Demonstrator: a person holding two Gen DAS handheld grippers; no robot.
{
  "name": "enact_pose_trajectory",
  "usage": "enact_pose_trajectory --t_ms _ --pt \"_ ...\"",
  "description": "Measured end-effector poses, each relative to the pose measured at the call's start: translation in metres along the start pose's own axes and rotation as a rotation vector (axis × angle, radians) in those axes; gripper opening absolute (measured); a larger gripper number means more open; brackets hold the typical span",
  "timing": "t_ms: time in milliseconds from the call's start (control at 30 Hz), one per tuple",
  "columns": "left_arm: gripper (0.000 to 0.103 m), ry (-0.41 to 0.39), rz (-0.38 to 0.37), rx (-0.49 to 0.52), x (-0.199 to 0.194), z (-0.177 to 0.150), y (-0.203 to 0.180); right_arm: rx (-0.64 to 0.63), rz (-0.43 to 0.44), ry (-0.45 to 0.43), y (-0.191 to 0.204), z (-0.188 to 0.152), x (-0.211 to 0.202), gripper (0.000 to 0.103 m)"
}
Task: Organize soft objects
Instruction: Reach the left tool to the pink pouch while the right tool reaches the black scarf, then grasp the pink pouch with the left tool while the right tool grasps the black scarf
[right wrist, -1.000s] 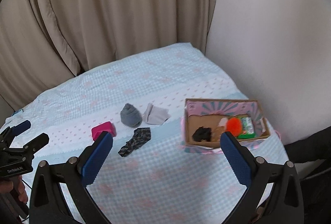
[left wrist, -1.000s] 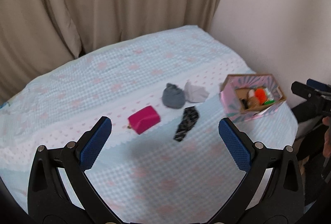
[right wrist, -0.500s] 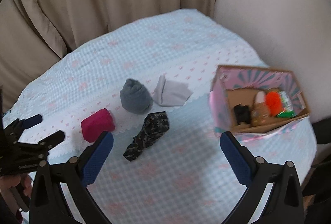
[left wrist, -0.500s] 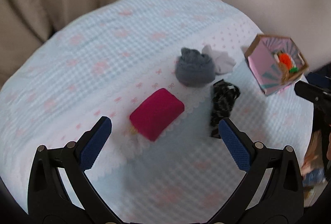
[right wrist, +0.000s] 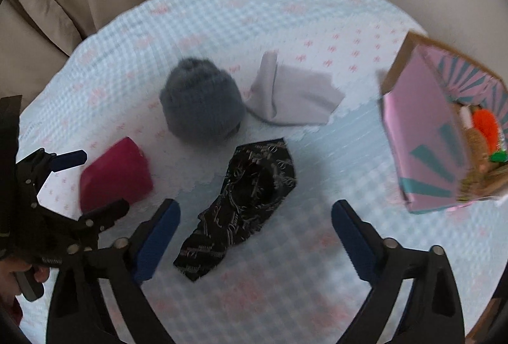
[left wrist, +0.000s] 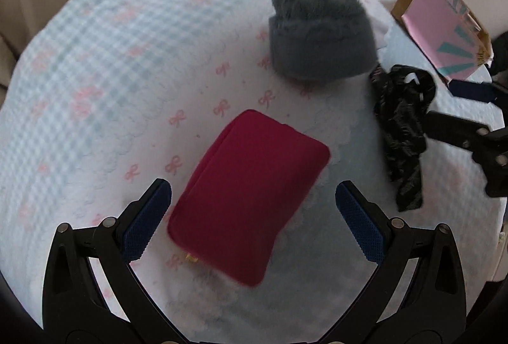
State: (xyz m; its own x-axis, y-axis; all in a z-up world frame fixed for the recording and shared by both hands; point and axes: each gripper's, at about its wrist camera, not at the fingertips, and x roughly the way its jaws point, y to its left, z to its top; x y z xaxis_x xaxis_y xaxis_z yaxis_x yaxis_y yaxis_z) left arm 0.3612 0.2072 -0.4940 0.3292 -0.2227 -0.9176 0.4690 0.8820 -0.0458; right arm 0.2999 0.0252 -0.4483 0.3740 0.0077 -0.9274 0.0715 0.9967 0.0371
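Hovering low over the blue-and-white checked bedspread, the left claw is spread wide, its blue-padded fingers flanking the near end of a crimson rectangular fabric pouch without touching it. In the left wrist view the pouch lies at the centre, slanting toward 1 o'clock, with a small gold tab at its near edge. At 12 to 1 o'clock from it sits a dark grey fuzzy knit bundle, and at 3 o'clock a black patterned strip of cloth lies crumpled lengthwise, apart from the pouch. Farther out at 2 o'clock stands a pink cardboard box with teal rays.

In the right wrist view the left claw appears at 9 o'clock, with the crimson pouch between its tips. The right claw is also spread wide, holding nothing, its blue pads on either side of the near half of the black patterned cloth. The grey knit bundle lies at 11 o'clock from that cloth, just beside a pale grey folded cloth at 12 to 1 o'clock. The pink box sits at 3 o'clock, tilted in the view, with an orange fluffy item and other small things inside that are too blurred to name.
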Motion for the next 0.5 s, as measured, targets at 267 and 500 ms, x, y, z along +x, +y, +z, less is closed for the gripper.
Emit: enact_pose_trajectory --t_ms 267,500 --pt "0.097 0.025 -0.007 -0.016 0.027 0.001 0.003 0.028 0.002 0.063 0.009 0.002 0.046 0.073" --pt "0.068 0.028 0.027 -0.027 0.021 -0.002 0.004 0.027 0.014 0.096 0.008 0.001 0.058 0.05"
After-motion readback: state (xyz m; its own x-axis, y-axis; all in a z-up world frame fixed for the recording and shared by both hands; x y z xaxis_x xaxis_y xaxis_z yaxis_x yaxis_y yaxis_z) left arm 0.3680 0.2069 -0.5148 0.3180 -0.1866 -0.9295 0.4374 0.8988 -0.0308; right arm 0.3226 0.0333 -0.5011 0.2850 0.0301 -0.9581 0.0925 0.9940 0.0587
